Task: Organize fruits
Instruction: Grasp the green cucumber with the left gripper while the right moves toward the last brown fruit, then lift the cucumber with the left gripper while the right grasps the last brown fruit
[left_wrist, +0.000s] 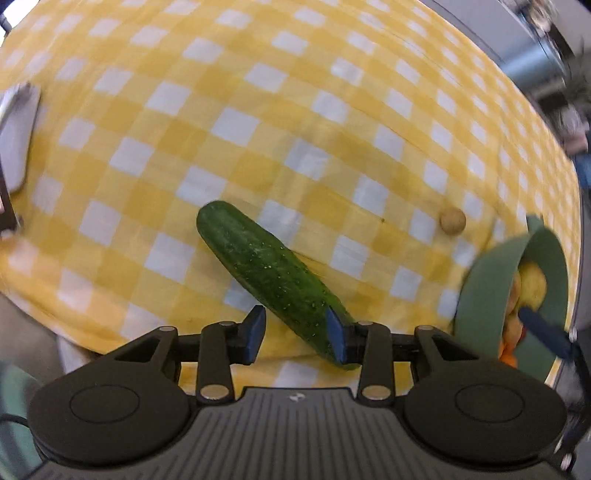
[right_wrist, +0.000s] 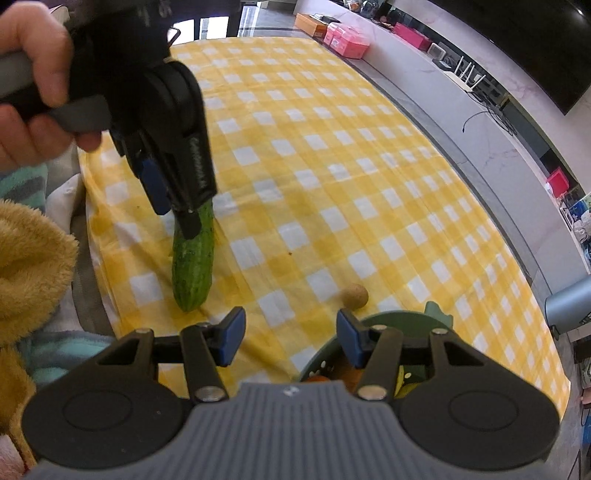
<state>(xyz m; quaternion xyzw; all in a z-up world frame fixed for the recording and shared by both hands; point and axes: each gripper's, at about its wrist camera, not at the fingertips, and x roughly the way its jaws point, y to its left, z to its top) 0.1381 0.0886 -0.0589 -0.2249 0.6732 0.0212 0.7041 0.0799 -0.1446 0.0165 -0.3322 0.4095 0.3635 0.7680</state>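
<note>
Lettering on left gripper unreadable; cucumber between its jaws.

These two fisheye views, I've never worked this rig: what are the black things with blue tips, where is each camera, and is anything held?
No robot arm here: a person carries a hand-held gripper in each hand, each with a camera looking along its blue-padded fingers. In the left wrist view, the left hand-held gripper straddles a cucumber lying on the yellow checked tablecloth; whether the pads press on it I cannot tell. The right wrist view shows that gripper from outside, with the person's hand. The right hand-held gripper is open and empty over a green bowl of fruit. A small tan ball lies beside the bowl.
</note>
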